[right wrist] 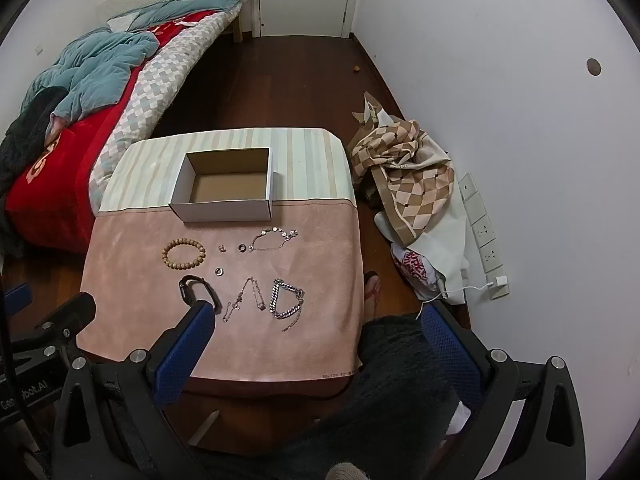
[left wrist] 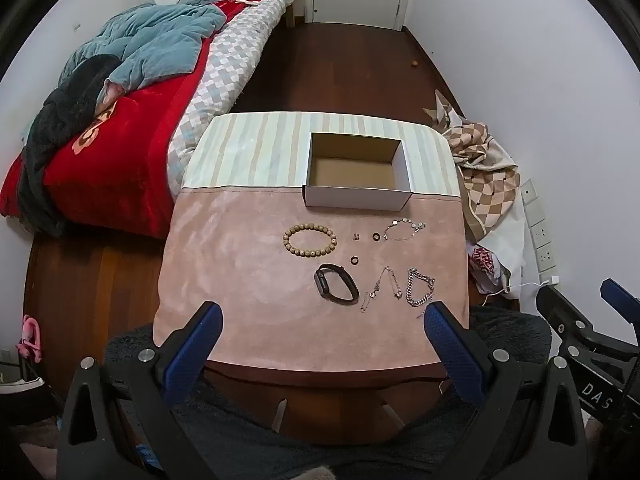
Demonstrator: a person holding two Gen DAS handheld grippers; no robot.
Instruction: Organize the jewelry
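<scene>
Left gripper [left wrist: 322,316]: jaws spread wide, nothing between them, hanging over the near edge of the table [left wrist: 240,280].
Right gripper [right wrist: 316,320]: jaws equally wide, holding nothing; its left finger [right wrist: 188,344] covers part of the watch band [right wrist: 200,292].
Box [left wrist: 357,196]: open white carton, brown inside, ahead of both grippers at the seam between the pink cloth and the striped cloth [left wrist: 248,148].
Jewelry: all laid out on the pink cloth between the grippers and the box. A bead bracelet [left wrist: 309,239] lies ahead and left of the left gripper; a heavy chain [left wrist: 420,288] sits just beyond that gripper's right finger; a thin chain [left wrist: 384,284] beside it; a charm bracelet [left wrist: 404,230] nearest the box.
Hard to make out: two small dark rings [left wrist: 355,260] and a tiny clasp-like piece [left wrist: 355,236] are too small to identify.
Cut off: the person shows only as dark fuzzy fabric [right wrist: 400,380] at the bottom edge.
Writing: "DAS" on the right gripper's body in the left view; small print on the cloth's hem is unreadable.
</scene>
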